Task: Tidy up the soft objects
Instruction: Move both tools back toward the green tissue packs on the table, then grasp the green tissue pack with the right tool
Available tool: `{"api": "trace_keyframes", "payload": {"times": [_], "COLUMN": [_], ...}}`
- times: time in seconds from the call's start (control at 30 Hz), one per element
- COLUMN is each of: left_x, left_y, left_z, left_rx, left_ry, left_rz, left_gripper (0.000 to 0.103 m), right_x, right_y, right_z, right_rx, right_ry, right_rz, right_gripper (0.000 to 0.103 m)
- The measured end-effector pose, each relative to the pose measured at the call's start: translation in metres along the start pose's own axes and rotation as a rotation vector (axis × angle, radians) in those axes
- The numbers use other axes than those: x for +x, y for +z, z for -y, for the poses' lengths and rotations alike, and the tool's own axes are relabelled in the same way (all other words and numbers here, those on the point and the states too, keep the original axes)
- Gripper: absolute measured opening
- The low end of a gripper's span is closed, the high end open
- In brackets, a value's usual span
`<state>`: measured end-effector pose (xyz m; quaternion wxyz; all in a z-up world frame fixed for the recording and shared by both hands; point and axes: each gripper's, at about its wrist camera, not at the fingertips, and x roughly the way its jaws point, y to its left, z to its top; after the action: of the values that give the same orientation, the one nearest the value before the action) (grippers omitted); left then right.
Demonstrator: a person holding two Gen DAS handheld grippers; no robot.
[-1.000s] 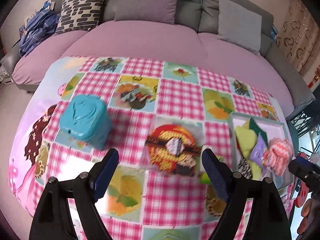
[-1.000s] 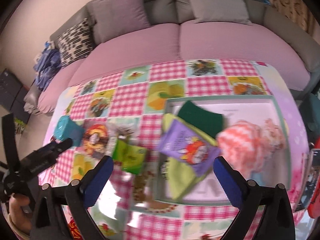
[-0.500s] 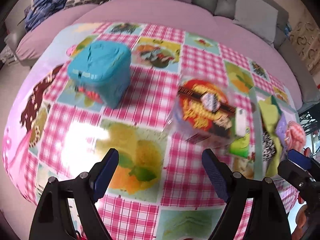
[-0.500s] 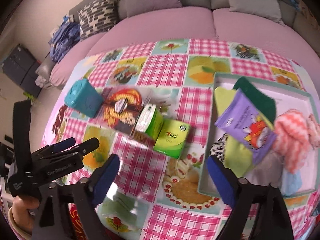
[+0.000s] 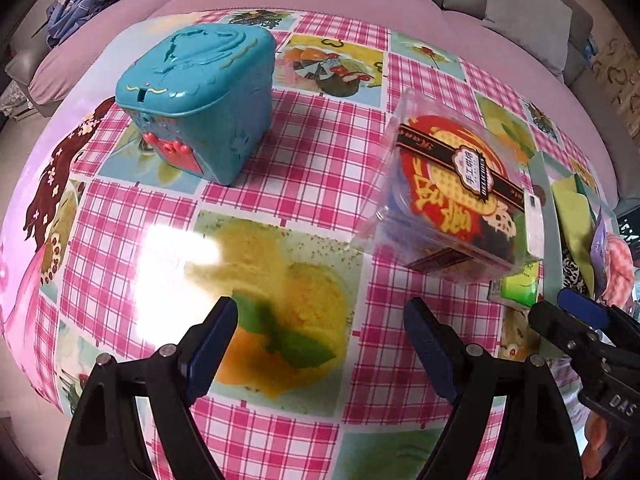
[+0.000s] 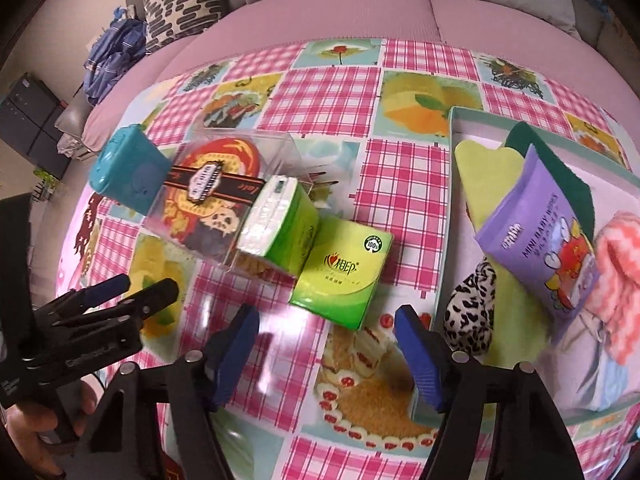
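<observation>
Pink checked tablecloth (image 6: 332, 92), sofa behind: both grippers spread, holding nothing.
Two green tissue packs (image 6: 340, 276) beside one pale shallow tray (image 6: 450, 208); left gripper (image 5: 320, 344), right gripper (image 6: 326, 344) hover above the cloth.

A blue box (image 5: 200, 96) and a clear box (image 5: 452, 204) sit apart on the pink checked tabletop (image 5: 304, 160), by a purple sofa (image 6: 320, 12).
</observation>
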<state>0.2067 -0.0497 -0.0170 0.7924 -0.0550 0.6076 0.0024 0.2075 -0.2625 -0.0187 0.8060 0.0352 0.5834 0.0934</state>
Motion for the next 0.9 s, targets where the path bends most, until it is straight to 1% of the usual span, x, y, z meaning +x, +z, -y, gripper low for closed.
{"api": "trace_keyframes", "payload": {"times": [0.17, 0.27, 0.47, 0.53, 0.67, 0.73, 0.77, 0.9], "left_x": [0.002, 0.005, 0.007, 0.008, 0.008, 0.008, 0.008, 0.007], "left_y": [0.002, 0.003, 0.005, 0.005, 0.004, 0.004, 0.004, 0.003], "left_z": [0.0, 0.003, 0.003, 0.002, 0.0, -0.001, 0.0, 0.001], "left_rx": [0.005, 0.01, 0.011, 0.008, 0.003, -0.001, -0.004, 0.001], "left_ry": [-0.012, -0.018, -0.027, -0.029, -0.031, -0.03, -0.028, -0.027], "left_rz": [0.004, 0.002, 0.005, 0.001, 0.001, 0.001, 0.001, -0.001], "left_gripper": [0.085, 0.085, 0.086, 0.085, 0.085, 0.085, 0.085, 0.085], "right_x": [0.012, 0.02, 0.038, 0.043, 0.05, 0.05, 0.049, 0.045], "right_y": [0.007, 0.01, 0.016, 0.017, 0.019, 0.019, 0.019, 0.017], "right_z": [-0.002, -0.004, -0.006, -0.007, -0.008, -0.008, -0.007, -0.003], "right_rx": [-0.008, -0.026, -0.039, -0.044, -0.043, -0.046, -0.043, -0.032], "right_ry": [-0.012, -0.045, -0.085, -0.098, -0.12, -0.133, -0.134, -0.134], "right_rz": [-0.016, -0.029, -0.046, -0.053, -0.065, -0.061, -0.06, -0.059], "right_gripper": [0.073, 0.073, 0.073, 0.07, 0.067, 0.058, 0.056, 0.055]}}
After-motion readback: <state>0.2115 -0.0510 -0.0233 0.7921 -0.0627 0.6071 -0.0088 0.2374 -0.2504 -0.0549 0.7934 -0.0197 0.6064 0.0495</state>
